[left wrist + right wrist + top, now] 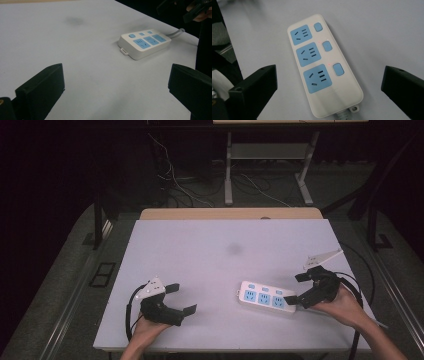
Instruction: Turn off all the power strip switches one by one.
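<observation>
Clearly, the white worktop [210, 250] carries a white power strip [266, 298] with three blue sockets and three blue switches, lying flat near the front right edge, its grey cable going out to the right. At its cable end the right hand-held gripper [300, 288] has its jaws wide apart, holding nothing. The left hand-held gripper [180, 299], also wide open and empty, is well apart from the strip near the front left edge.

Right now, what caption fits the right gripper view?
Open right tool hovering above a white power strip with three blue sockets.
</observation>
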The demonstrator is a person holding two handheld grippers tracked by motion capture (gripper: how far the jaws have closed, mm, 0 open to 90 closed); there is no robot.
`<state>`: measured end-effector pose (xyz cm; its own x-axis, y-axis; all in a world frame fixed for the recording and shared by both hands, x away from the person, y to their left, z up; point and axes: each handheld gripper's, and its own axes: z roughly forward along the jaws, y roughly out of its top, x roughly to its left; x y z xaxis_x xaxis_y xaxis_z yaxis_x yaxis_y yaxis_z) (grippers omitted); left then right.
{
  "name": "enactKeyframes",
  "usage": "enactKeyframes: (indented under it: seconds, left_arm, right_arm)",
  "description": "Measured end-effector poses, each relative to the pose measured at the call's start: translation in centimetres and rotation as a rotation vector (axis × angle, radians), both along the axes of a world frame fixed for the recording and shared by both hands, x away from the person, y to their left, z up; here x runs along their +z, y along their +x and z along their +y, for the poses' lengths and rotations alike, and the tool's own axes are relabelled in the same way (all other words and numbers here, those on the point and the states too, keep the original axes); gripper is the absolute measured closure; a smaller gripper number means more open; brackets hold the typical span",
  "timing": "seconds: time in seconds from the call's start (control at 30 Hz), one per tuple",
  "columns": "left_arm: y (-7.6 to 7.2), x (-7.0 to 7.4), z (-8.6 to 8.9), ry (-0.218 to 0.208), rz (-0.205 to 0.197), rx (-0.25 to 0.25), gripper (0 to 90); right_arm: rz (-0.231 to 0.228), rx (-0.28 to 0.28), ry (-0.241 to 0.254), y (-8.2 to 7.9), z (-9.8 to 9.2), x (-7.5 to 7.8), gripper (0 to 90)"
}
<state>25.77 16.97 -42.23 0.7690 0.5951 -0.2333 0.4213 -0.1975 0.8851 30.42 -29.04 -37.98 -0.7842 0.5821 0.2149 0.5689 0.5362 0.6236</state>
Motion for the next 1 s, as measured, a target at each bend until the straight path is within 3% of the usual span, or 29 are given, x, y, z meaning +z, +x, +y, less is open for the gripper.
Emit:
enactKeyframes:
  seconds: [0.13,0.23,0.27,0.37,0.8,0.83,0.9,1.0]
  left_arm:
    - [0.0,0.0,-0.1,0.001,0.002,-0.002,0.0]
    - [0.0,-0.1,-0.1,0.003,0.001,-0.005,0.0]
    - [0.0,-0.1,-0.1,0.005,0.001,-0.007,0.0]
    - [0.0,-0.2,-0.2,0.008,0.0,-0.009,0.0]
    - [0.2,-0.3,-0.2,0.011,0.001,-0.009,0.0]
    - [0.2,-0.3,-0.3,0.012,0.0,-0.009,0.0]
    - [0.2,-0.3,-0.3,0.012,0.0,-0.01,0.0]
    - [0.2,-0.3,-0.3,0.011,-0.003,-0.013,0.0]
  right_arm:
    - [0.005,0.015,-0.021,0.4,0.3,0.3,2.2]
    - [0.024,0.059,-0.013,0.7,0.2,0.3,16.6]
    - [0.025,0.054,-0.017,0.8,0.2,0.2,17.2]
    - [0.026,0.065,-0.023,1.1,0.1,0.1,30.9]
    - [0.037,0.091,-0.052,1.8,1.1,-0.2,55.0]
    - [0.027,0.094,-0.054,2.0,1.2,-0.3,61.6]
    - [0.029,0.093,-0.055,2.0,1.3,-0.3,64.4]
    - [0.042,0.099,-0.062,2.3,1.6,-0.6,77.2]
